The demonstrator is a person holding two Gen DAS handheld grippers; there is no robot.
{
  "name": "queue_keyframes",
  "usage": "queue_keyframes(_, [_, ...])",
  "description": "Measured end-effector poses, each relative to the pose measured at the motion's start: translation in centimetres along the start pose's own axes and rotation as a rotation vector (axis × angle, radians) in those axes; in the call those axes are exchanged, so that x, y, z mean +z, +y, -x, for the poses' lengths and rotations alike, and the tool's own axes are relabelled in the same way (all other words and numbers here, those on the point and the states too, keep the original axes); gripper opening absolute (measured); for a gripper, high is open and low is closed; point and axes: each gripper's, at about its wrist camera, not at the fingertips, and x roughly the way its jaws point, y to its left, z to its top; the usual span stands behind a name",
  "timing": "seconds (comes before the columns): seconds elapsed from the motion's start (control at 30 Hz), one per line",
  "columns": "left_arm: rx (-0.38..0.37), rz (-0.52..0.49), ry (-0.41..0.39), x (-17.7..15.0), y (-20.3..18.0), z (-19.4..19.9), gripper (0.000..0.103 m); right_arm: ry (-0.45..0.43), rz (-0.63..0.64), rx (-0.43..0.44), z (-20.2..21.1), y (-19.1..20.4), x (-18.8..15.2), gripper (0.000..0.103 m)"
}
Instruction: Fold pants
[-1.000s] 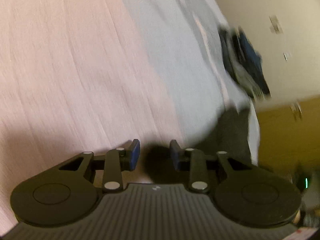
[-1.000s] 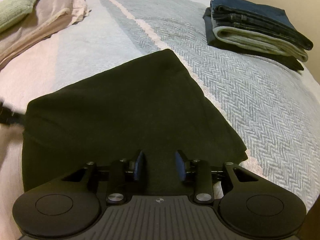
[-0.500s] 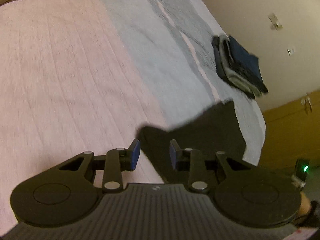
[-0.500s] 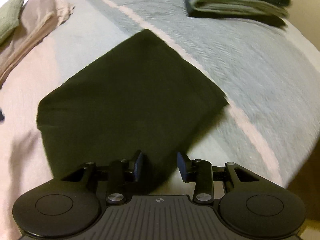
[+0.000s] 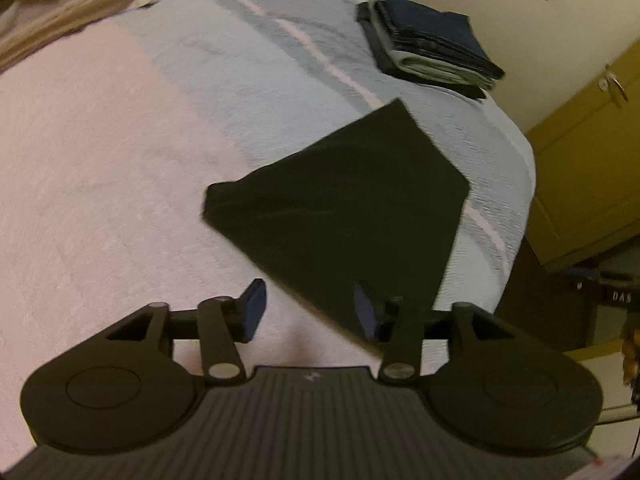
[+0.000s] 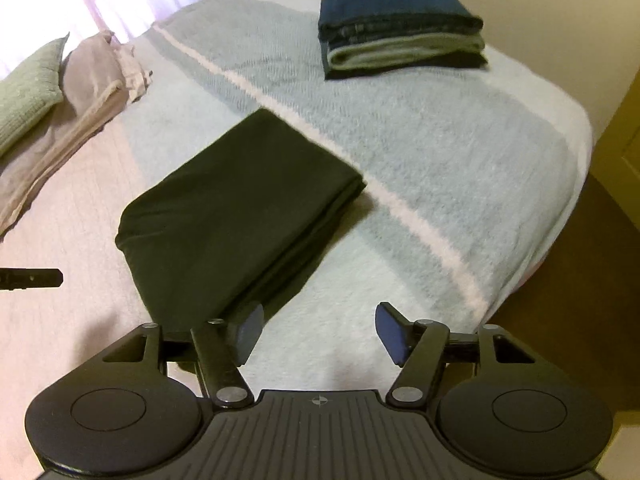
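Both hand-held grippers, left hand-held gripper [image 5: 306,308] and right hand-held gripper [image 6: 318,334], are being held spread and empty above the folded black pants [image 6: 236,204], judged finished on the bed [image 6: 460,152].

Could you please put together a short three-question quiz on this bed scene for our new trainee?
1. True or false: the left claw is shut on the black pants.
2. Which lies on top of the stack of folded clothes? A) a blue garment B) a red towel C) a white shirt
3. Fill in: the folded black pants lie flat on the ____.

Key: 1. False; both the left claw and the right claw are open and hold nothing. 2. A. 3. bed.
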Motion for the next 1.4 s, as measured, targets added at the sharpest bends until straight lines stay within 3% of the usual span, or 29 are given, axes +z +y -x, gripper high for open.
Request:
queue_keyframes(0.13, [0.026,-0.042,-0.009,0.3,-3.5,-0.5,0.053,-0.026,0.102,0.017,0.4,-1.5,2.0,0.064])
queue_keyframes(0.3, [0.116,-0.041,-0.026,1.0,-7.8,-2.9,0.057,-0.010,0.352,0.088,-1.8,-4.0,5.0,0.067])
queue_keyframes(0.63, [0.329,0.125,0.046,-0.7,-16.6,-6.6,0.068,0.071,0.774,0.272,-5.8,-7.9,9.2,0.069])
queue_keyframes(0.87, [0.378,0.180,0.053,-1.8,-18.2,-6.5,0.069,0.105,0.844,0.317,-6.6,-8.4,10.1,0.069])
queue_keyframes(1.4, [0.352,0.159,0.044,-3.8,-16.7,-5.6,0.073,0.113,0.904,0.296,-6.0,-5.4,8.8,0.070])
